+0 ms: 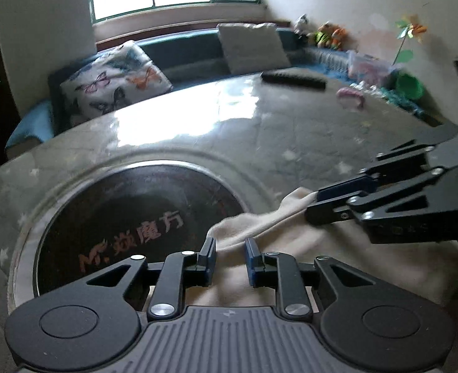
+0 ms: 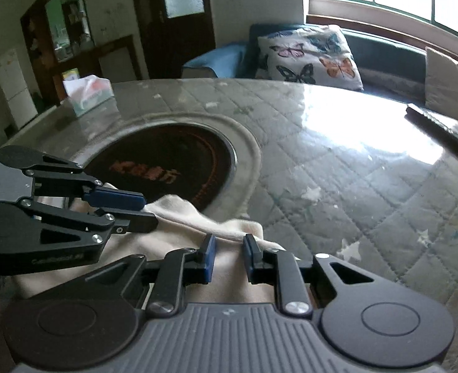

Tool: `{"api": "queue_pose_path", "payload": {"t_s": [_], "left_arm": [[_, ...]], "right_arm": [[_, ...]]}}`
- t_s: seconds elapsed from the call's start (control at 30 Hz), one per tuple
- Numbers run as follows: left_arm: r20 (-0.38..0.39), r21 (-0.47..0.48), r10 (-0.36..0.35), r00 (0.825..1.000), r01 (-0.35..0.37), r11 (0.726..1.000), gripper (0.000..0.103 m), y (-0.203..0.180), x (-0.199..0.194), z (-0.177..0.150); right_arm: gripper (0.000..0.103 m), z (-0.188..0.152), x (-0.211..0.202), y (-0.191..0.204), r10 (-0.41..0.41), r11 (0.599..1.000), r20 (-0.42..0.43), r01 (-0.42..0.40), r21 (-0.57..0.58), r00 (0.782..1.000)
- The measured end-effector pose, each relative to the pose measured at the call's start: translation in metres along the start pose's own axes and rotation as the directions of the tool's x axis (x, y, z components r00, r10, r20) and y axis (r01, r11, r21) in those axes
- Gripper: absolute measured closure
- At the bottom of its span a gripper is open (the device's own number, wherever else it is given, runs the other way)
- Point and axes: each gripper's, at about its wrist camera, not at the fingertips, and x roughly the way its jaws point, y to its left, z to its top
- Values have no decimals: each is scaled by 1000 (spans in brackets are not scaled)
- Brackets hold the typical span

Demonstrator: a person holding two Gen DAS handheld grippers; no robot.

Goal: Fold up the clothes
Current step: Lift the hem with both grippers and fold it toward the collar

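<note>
A cream-coloured garment lies bunched at the near edge of the table, partly over the dark round inset. In the left wrist view my left gripper has its fingers a little apart, with a fold of the cloth between them. My right gripper comes in from the right and pinches the cloth's far edge. In the right wrist view my right gripper straddles a ridge of the garment, fingers a little apart. My left gripper enters from the left and grips the cloth's edge.
The table has a quilted grey cover under glass and a dark round inset with orange lettering. A black remote and a pink item lie at the far side. A tissue box stands far left. A sofa with cushions lies beyond.
</note>
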Motion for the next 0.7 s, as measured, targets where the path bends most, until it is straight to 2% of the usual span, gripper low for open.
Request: {"api": "queue_pose_path", "payload": {"t_s": [0.13,0.3,0.37,0.43,0.53,0.6,0.7], "left_arm": [[21,-8,8,1000,-7,1000,78,2,-6,-1],[61,-20,34,998,-33,999,79,6,-32,-10],[69,-19,43,997,-42,999,65,4,-43,-17],[82,-12,57,995,-56,998,59,0,-55,-26],[82,-16,80,993,-79,997,48,-5,-70,-41],[86,-22,104,991,-103,994,44,-8,-78,-52],[85,-42,136,987,-133,990,41,-10,-85,-66]], "right_arm": [[85,-3,-5,5,-14,1000,19,14,-24,1000],[83,-7,-26,20,-17,996,58,21,-81,998],[79,-12,-32,27,-6,995,58,12,-101,998],[72,-18,-35,33,-5,993,55,11,-118,998],[69,-26,-37,41,-6,990,50,13,-142,999],[64,-32,-39,46,-2,989,46,9,-150,999],[64,-41,-42,57,0,985,48,9,-175,999]]}}
